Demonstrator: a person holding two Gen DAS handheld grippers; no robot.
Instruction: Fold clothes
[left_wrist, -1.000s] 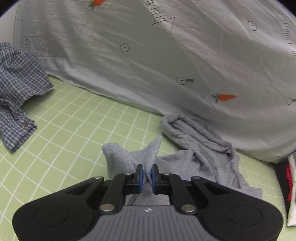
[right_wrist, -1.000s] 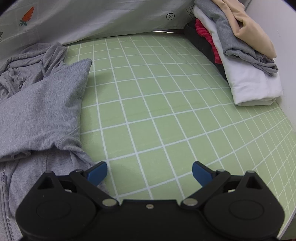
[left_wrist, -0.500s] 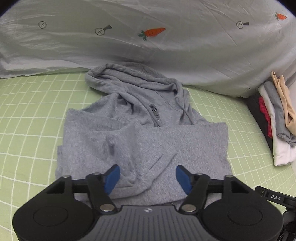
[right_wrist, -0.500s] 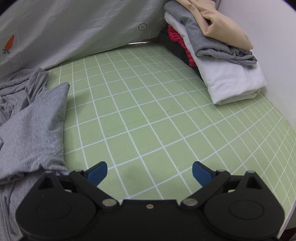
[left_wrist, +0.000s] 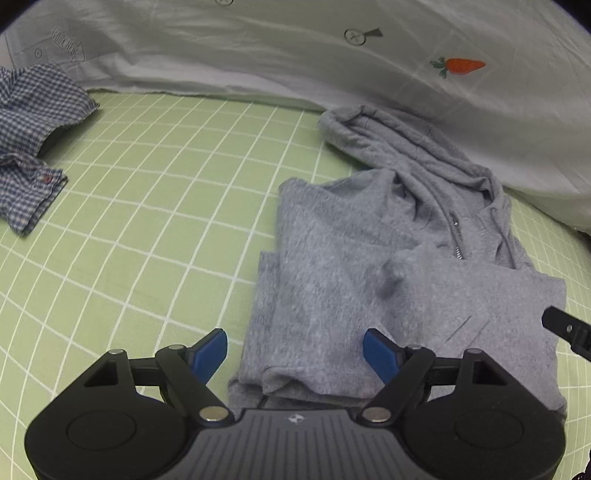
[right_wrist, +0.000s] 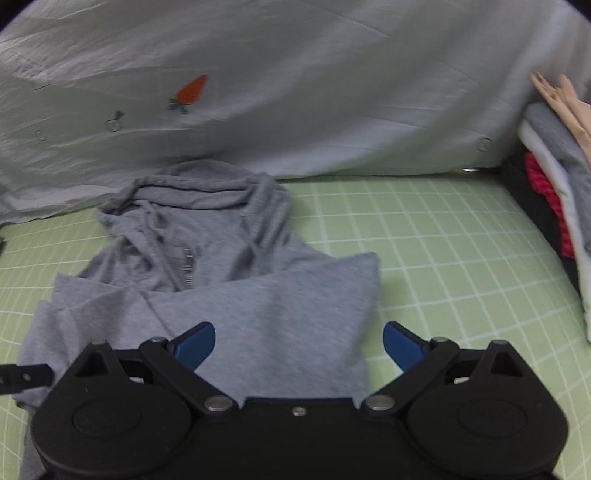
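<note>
A grey zip hoodie (left_wrist: 369, 266) lies on the green checked sheet (left_wrist: 147, 221), both sleeves folded across its front, hood toward the white quilt. It also shows in the right wrist view (right_wrist: 229, 295). My left gripper (left_wrist: 295, 350) is open and empty, hovering over the hoodie's near left edge. My right gripper (right_wrist: 299, 343) is open and empty over the hoodie's near right edge. A part of the right gripper (left_wrist: 569, 332) shows at the right of the left wrist view.
A white quilt with carrot prints (left_wrist: 332, 55) lies along the back. A blue checked shirt (left_wrist: 33, 140) lies crumpled at far left. A stack of folded clothes (right_wrist: 554, 192) stands at the right edge by the wall.
My left gripper let go of the grey sleeve, opened and pulled back toward the hoodie's near left edge. My right gripper swung left from the bare sheet to face the hoodie.
</note>
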